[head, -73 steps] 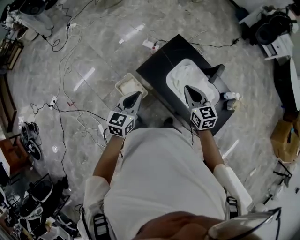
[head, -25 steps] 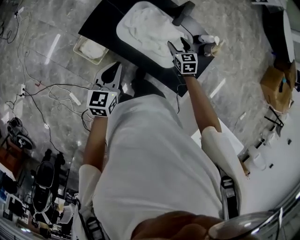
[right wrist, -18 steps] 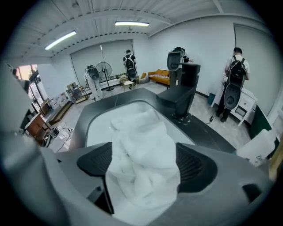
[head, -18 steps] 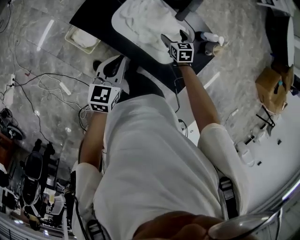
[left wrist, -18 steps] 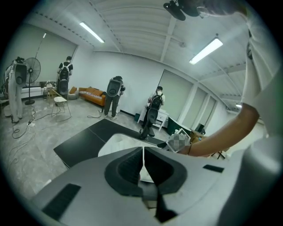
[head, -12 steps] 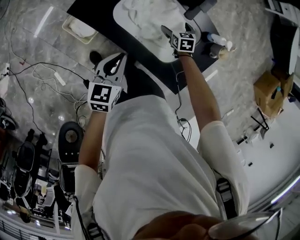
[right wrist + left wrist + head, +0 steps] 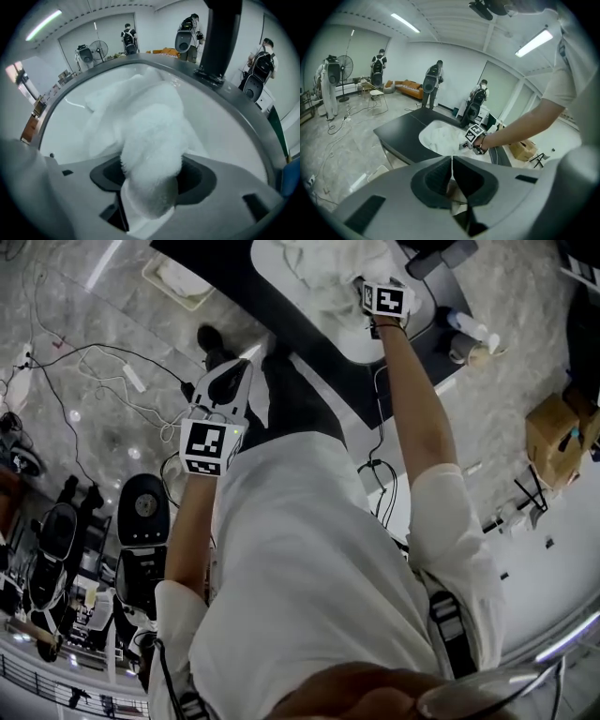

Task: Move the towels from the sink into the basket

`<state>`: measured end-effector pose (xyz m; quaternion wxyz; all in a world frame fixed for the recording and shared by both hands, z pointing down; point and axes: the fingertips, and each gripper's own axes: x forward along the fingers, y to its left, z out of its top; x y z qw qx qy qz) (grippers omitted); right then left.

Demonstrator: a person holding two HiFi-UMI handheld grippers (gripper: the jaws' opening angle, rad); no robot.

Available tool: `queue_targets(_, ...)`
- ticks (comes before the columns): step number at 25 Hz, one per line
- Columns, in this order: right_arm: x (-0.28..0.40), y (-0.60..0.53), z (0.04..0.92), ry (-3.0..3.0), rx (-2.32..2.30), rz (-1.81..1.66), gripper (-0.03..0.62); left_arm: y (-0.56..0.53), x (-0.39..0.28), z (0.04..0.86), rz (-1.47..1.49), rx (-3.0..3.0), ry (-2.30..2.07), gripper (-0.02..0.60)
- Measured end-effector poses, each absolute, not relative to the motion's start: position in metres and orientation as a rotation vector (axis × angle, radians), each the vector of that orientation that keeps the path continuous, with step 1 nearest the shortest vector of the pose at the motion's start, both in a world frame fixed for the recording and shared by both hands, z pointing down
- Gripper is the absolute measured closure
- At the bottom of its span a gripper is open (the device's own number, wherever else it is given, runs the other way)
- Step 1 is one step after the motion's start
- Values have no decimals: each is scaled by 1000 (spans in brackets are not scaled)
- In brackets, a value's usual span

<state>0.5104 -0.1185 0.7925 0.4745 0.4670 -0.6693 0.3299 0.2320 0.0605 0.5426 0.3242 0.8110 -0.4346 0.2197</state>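
1. White terry fills my right gripper [image 7: 151, 171]. Its jaws are closing on a thick fold of towel [image 7: 150, 126], which bulges out between them and already looks pinched.
2. That towel lies in the sink [image 7: 229, 140], straight ahead of the jaws. Its fold runs lengthwise away from me, along the jaws' own line, up into the rest of the heap and left of the tap [image 7: 220, 33].
3. My left gripper [image 7: 451, 160] has its jaws pressed together on nothing. I hold it back on my side of the worktop [image 7: 225, 268], well apart from the sink.
4. The basket [image 7: 169, 293] stands on the floor just beside the worktop, on my left. From the towel it lies leftward, across the dark top. My right gripper is the one at the towel; my left is nearer the basket.
5. I judge the coming move to be a lift straight up until the hanging end clears the sink's rim, then a swing left. The fold may drag more cloth with it, and I cannot tell how many towels make up the heap.
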Motion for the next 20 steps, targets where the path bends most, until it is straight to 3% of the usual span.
queue_targets(3, 507, -114, 782, -1633, 1131, 738, 397, 63, 223, 540, 589, 2133, -1142, 571)
queue_targets(6, 506, -101, 769, -1650, 1116, 758, 462, 63, 216, 534, 590, 2158, -1141, 571)
queue_targets(20, 452, -29, 614, -1866, 1173, 698, 485, 73, 139, 448, 607, 2265, -1241, 571)
